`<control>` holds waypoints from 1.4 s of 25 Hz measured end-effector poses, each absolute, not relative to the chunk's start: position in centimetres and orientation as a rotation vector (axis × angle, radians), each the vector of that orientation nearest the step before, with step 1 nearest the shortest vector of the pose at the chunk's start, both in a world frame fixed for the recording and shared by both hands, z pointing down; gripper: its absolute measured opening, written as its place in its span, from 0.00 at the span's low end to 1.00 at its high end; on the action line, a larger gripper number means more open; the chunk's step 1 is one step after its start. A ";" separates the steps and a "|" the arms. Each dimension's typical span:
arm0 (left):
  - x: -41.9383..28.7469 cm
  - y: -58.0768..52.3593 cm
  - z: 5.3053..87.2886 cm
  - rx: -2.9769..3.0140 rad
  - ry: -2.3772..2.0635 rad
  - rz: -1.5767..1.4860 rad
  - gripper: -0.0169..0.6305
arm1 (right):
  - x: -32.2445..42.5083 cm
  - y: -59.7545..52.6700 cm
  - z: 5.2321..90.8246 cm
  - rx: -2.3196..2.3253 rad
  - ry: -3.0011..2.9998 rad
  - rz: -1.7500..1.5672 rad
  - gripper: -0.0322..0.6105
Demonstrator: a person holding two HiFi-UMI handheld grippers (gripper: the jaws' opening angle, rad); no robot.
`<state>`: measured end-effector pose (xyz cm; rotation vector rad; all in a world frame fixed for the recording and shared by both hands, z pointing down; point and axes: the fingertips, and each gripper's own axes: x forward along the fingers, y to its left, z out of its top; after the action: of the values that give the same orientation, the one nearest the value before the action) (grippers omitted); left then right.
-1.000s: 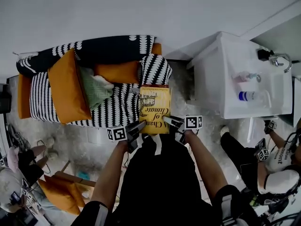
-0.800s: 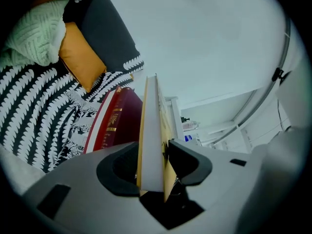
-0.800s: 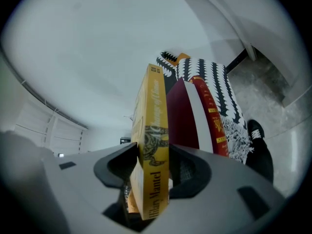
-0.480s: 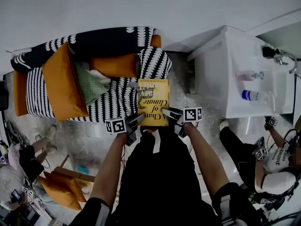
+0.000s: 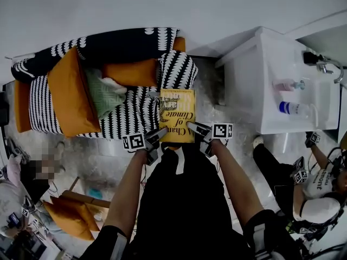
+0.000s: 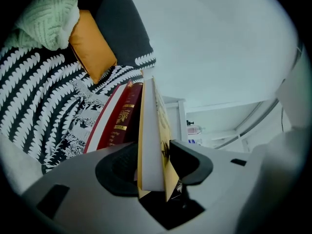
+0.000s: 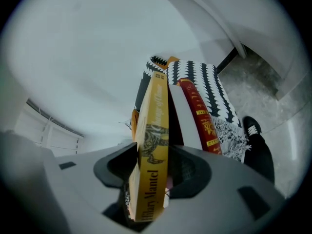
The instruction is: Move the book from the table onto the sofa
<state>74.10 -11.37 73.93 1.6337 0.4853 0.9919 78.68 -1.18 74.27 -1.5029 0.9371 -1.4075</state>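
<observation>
A yellow book [image 5: 177,115] is level over the right end of the black-and-white patterned sofa [image 5: 130,121], its near edge between my two grippers. My left gripper [image 5: 157,138] grips the near left corner, and in the left gripper view the page block [image 6: 148,145] stands edge-on between the pads. My right gripper [image 5: 194,130] grips the near right corner, where the lettered spine [image 7: 153,145] fills the jaws. A red book [image 6: 122,121] lies on the seat right under the yellow one, its spine [image 7: 202,118] beside it. Whether the two books touch is unclear.
An orange cushion [image 5: 68,99] and a green knitted cushion [image 5: 105,93] lie on the sofa's left and middle. A white cabinet [image 5: 271,64] with bottles stands to the right. A person [image 5: 320,183] crouches at the lower right, and another is at the lower left.
Both grippers and the yellow book have sunk a little toward the sofa seat. The grip on the book looks the same.
</observation>
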 end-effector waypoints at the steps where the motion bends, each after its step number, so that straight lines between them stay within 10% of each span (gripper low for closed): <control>1: 74.0 -11.3 74.0 1.636 0.491 1.006 0.32 | 78.6 -1.1 74.4 -1.505 0.938 -1.417 0.34; 35: 72.8 -12.6 75.2 1.745 0.495 1.180 0.34 | 78.2 -0.6 75.4 -1.741 0.985 -1.624 0.36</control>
<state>72.79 -12.56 75.23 1.7455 0.4949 1.1798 78.24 -0.62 75.37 -1.7408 0.9847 -1.6236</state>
